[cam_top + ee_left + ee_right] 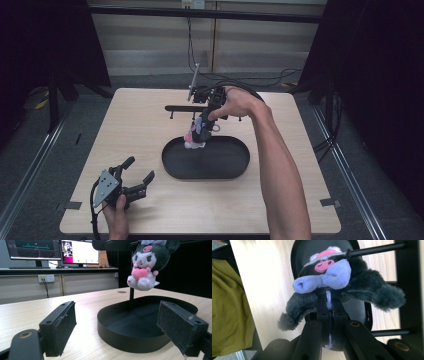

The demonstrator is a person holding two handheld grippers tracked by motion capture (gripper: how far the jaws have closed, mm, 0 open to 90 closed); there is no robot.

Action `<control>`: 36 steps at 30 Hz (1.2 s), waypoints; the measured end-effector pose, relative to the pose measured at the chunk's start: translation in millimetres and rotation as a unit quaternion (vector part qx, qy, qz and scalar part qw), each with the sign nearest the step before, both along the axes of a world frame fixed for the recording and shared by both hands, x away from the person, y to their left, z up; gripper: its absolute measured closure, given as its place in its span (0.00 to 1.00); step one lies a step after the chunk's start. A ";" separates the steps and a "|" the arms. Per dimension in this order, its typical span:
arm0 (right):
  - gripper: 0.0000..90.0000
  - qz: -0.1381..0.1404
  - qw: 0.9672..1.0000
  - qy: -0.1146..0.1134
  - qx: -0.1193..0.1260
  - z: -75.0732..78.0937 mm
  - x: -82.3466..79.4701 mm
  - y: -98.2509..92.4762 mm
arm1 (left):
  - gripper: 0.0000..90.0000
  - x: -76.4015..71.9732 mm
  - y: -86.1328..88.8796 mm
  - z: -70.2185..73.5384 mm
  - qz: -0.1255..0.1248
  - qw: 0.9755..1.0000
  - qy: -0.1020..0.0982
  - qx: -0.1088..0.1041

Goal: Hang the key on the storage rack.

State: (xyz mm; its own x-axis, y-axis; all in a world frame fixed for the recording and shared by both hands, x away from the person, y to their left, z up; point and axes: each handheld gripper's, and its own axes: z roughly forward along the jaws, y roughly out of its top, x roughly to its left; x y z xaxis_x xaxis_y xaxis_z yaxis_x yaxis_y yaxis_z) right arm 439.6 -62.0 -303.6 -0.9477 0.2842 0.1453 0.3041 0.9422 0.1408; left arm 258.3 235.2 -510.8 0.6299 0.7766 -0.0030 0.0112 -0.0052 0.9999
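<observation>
A small plush toy (196,135), dark grey with a white face, a lilac bow and a pink heart, hangs over the far left end of a black oval tray (172,169). My right gripper (203,123) points down from above it, shut on the white loop at the top of the toy's head (332,277); its jaws (329,312) meet with only the loop between them. My left gripper (140,168) rests open at the table's near left, aimed at the tray (120,338). The toy (146,265) dangles clear above the rim; nothing lies between the left pads (63,322).
A low black rack (175,107) with thin rods stands just behind the tray, and a slim metal post (194,80) rises beside it. Cables trail off the far edge. The pale wooden table (125,130) is bare to the left of the tray. Monitors (77,252) sit on a desk beyond.
</observation>
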 end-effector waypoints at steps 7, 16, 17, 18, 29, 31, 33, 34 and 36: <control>0.97 -0.001 1.000 0.000 -0.004 -0.4 9.1 2.8 | 0.17 -0.1 0.0 0.0 -0.001 1.000 0.000 0.000; 0.97 -0.001 1.000 -0.004 -0.007 3.0 15.8 0.8 | 0.17 -0.1 0.3 0.0 -0.001 1.000 -0.001 0.002; 0.97 0.000 1.000 -0.005 -0.009 2.9 17.0 0.9 | 0.17 -0.2 0.0 0.0 -0.002 1.000 0.000 0.000; 0.97 0.002 1.000 -0.001 -0.006 1.7 18.7 0.2 | 0.17 -0.3 0.2 0.1 -0.003 1.000 0.001 0.001; 0.97 -0.005 1.000 -0.005 -0.014 -1.2 26.7 -4.0 | 0.17 -0.2 0.4 0.1 -0.004 1.000 0.000 0.002; 0.97 -0.005 1.000 -0.006 -0.012 -1.6 27.4 -3.7 | 0.17 -0.3 0.4 0.1 -0.004 1.000 0.000 0.002; 0.97 -0.009 1.000 -0.008 -0.013 -2.1 27.9 -3.9 | 0.17 -0.3 0.4 0.1 -0.004 1.000 0.000 0.002; 0.97 -0.008 1.000 -0.008 -0.012 -2.1 27.9 -3.9 | 0.17 -0.3 0.4 0.1 -0.004 1.000 0.000 0.002; 0.97 -0.008 1.000 -0.011 -0.012 -2.2 28.2 -4.1 | 0.17 -0.2 0.4 0.1 -0.004 1.000 0.000 0.002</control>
